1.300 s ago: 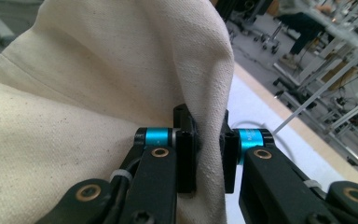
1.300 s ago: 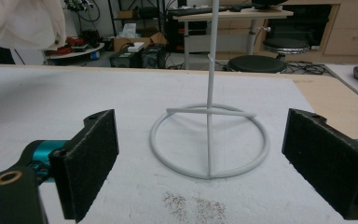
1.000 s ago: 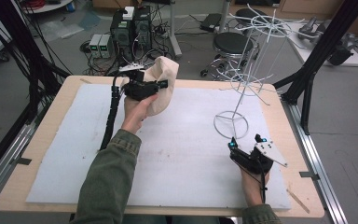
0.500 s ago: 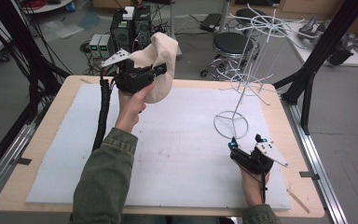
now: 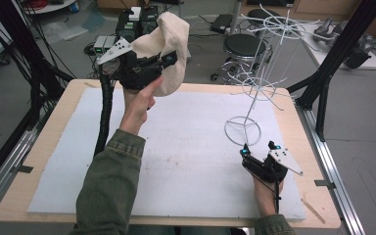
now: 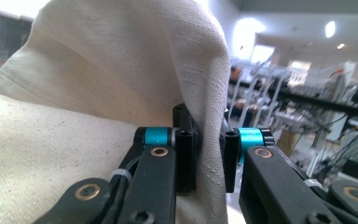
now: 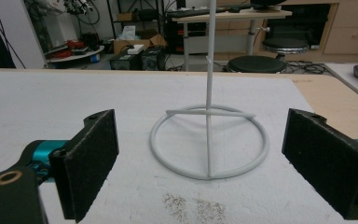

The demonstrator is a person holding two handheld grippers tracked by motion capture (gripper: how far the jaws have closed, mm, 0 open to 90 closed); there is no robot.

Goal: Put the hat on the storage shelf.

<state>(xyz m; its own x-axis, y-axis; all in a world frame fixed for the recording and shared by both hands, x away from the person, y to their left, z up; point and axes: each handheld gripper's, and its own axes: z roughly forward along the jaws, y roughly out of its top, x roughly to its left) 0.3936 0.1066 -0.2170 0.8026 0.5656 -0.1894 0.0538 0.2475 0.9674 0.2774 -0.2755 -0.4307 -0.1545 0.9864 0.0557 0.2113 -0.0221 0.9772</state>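
Behind the tabletop (image 5: 44, 161) we see a cluttered workshop: black frame struts, bundled cables, boxes of electronics on the floor and a round black stool (image 5: 245, 45). White padding (image 5: 186, 156) covers most of the wooden tabletop.

With our left tongs (image 5: 169, 58) we hold a cream cloth cap (image 5: 169, 39) up in the air above the far left part of the tabletop, well clear of the padding. In the left gripper view a fold of the cap (image 6: 121, 93) runs down between the two black jaws, which are clenched on it with fabric bulging on both sides. The grey three-cornered plate (image 5: 115, 50) on those tongs points away to the left, and the thick black cable (image 5: 104, 112) hangs down from them to the tabletop edge.

To the right stands a white wire stand (image 5: 254, 88), its ring base (image 5: 243, 130) resting on the padding and its thin prongs spreading out near the top. The cap is well apart from it, to its left.

Our right tongs (image 5: 258, 148) rest low near the front right of the padding, just in front of the ring base. In the right gripper view the padded jaws are spread wide, holding nothing, and the ring base (image 7: 209, 140) and upright rod (image 7: 209, 70) sit between them farther off.
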